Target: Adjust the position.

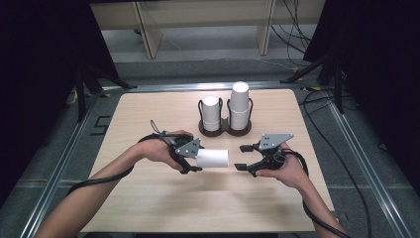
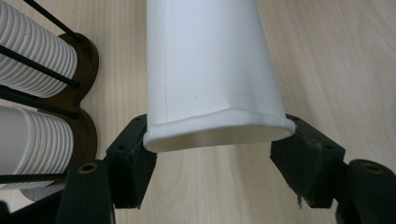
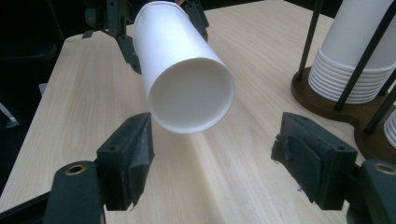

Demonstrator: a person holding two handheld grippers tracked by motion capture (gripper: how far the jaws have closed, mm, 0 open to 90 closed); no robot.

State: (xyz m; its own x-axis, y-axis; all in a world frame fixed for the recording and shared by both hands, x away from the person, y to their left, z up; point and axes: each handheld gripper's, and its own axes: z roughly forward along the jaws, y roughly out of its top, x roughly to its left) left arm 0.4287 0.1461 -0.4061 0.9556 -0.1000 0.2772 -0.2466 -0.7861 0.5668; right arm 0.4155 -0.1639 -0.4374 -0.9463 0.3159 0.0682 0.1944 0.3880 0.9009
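Observation:
A white paper cup (image 1: 213, 157) lies level in the air above the table, and my left gripper (image 1: 197, 157) is shut on its wide end. In the left gripper view the pads pinch the cup (image 2: 210, 70) at its rim, which is squashed slightly flat between the left gripper (image 2: 219, 163) jaws. My right gripper (image 1: 240, 157) stands open just to the right of the cup's narrow end, a small gap away. In the right gripper view the cup's round base (image 3: 187, 84) faces the right gripper (image 3: 219, 158), whose pads are apart and off it; the left gripper (image 3: 161, 28) holds the far end.
A dark brown two-slot cup holder (image 1: 225, 130) with black wire posts stands at the table's back middle, with a shorter stack of white cups (image 1: 211, 111) and a taller one (image 1: 239, 104). The light wooden table (image 1: 148, 198) has bare room at front. Cables trail on the floor.

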